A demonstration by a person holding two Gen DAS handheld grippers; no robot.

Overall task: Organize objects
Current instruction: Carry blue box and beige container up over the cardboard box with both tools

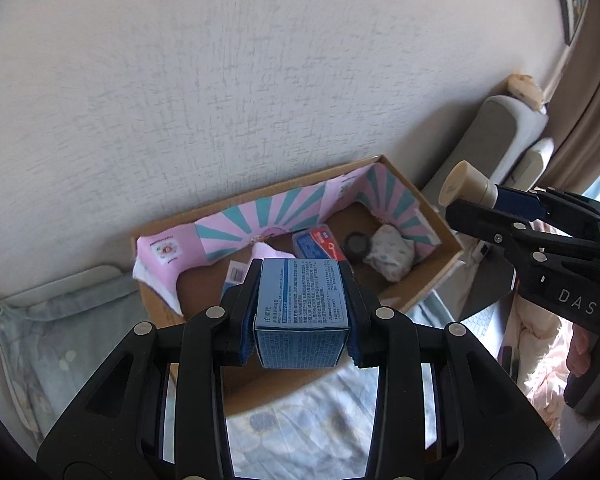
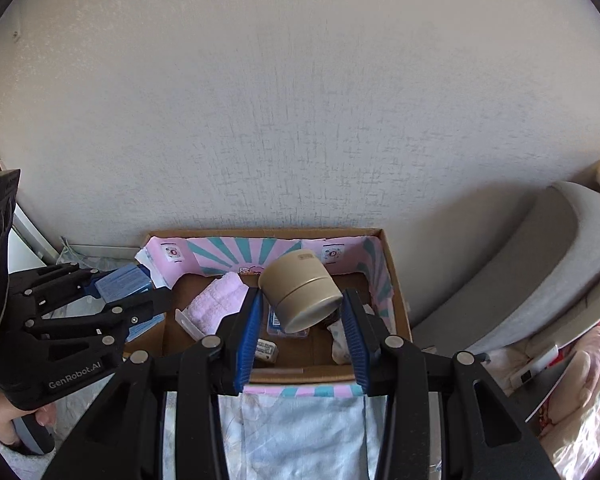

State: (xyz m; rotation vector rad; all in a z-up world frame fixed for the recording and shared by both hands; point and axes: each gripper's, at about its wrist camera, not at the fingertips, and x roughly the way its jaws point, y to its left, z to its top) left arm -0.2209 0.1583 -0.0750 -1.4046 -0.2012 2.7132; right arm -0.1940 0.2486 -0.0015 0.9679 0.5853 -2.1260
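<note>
Holding two things at once: my left gripper (image 1: 302, 312) is clamped on a small blue carton (image 1: 300, 304), its pads pressed flat against both side faces, and my right gripper (image 2: 302, 320) is closed on a beige round jar (image 2: 300, 288), which sits tilted between the blue pads.

Both loads hang above the cardboard box (image 2: 396, 280), which stands against the textured wall (image 2: 300, 100) on a pale floral bedsheet (image 2: 300, 432). I see the box's back rim touching or nearly touching the wall, so nothing passes behind it. A pink and teal striped liner (image 1: 260, 216) runs along the back and right inner walls.

Inside, from the right wrist view, a pink folded cloth (image 2: 216, 304) lies at the left, a flat blue packet (image 2: 278, 324) under the jar, and a small white printed bundle (image 2: 342, 344) by the right wall. From the left wrist view a dark round object (image 1: 356, 244) sits beside that bundle. Bare cardboard floor shows near the front edge of the box.

A grey cushion (image 2: 540, 264) crowds the box's right side.
</note>
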